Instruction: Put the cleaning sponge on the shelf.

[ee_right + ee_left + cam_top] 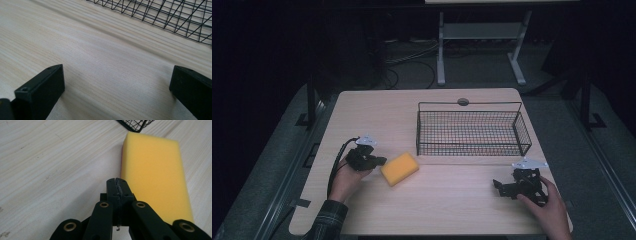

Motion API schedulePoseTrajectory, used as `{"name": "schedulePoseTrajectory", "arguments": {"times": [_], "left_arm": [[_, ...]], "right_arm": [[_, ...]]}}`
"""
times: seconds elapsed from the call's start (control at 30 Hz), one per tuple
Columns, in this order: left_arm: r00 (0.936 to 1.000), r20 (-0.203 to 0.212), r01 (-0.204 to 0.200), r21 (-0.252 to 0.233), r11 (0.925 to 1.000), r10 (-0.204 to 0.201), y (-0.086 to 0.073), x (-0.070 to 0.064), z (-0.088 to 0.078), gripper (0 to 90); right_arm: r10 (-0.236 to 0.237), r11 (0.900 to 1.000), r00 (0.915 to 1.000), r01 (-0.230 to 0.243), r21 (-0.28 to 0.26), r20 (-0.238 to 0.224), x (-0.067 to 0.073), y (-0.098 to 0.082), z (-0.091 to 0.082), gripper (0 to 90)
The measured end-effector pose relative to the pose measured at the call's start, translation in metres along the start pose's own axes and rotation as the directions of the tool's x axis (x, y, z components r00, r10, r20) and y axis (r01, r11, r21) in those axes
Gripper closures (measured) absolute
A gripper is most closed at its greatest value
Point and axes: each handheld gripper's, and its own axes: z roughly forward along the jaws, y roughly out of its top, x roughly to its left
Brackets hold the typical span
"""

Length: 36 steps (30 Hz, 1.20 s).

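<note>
Wooden table (452, 200), yellow sponge (399, 168), wire basket (472, 131)

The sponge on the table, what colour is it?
The sponge is plain yellow, clearest in the left gripper view.

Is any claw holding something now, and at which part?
Nothing is held. The left claw is shut beside the yellow rectangular foam sponge; the right claw is open.

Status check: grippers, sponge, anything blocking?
Left gripper shut, empty, beside yellow sponge. Right gripper open over bare table. Wire basket empty, path clear.
</note>
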Motion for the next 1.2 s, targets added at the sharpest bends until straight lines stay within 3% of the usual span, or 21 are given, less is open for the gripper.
{"name": "schedulePoseTrajectory", "arguments": {"times": [0.3, 0.73, 0.97, 1.2], "left_arm": [[0.9998, 0.009, -0.016, 0.004, 0.9999, 0.016, -0.001, -0.013, -0.002, 89.7], [0.9999, 0.015, -0.005, -0.002, 1.0000, 0.005, -0.008, -0.026, -0.007, 89.8], [0.9999, -0.009, -0.005, 0.003, 1.0000, 0.005, -0.007, -0.028, -0.009, 89.6], [0.9990, -0.028, 0.036, -0.003, 0.9994, -0.036, -0.005, -0.022, -0.015, 76.4]], "right_arm": [[0.000, 1.000, 1.0000, 0.000, 0.000, 0.000, 0.000, 0.000, 0.000, 0.0], [0.000, 1.000, 1.0000, 0.000, 0.000, 0.000, 0.000, 0.000, 0.000, 0.0], [0.000, 1.000, 1.0000, 0.000, 0.000, 0.000, 0.000, 0.000, 0.000, 0.0], [0.000, 1.000, 1.0000, 0.000, 0.000, 0.000, 0.000, 0.000, 0.000, 0.0]]}}
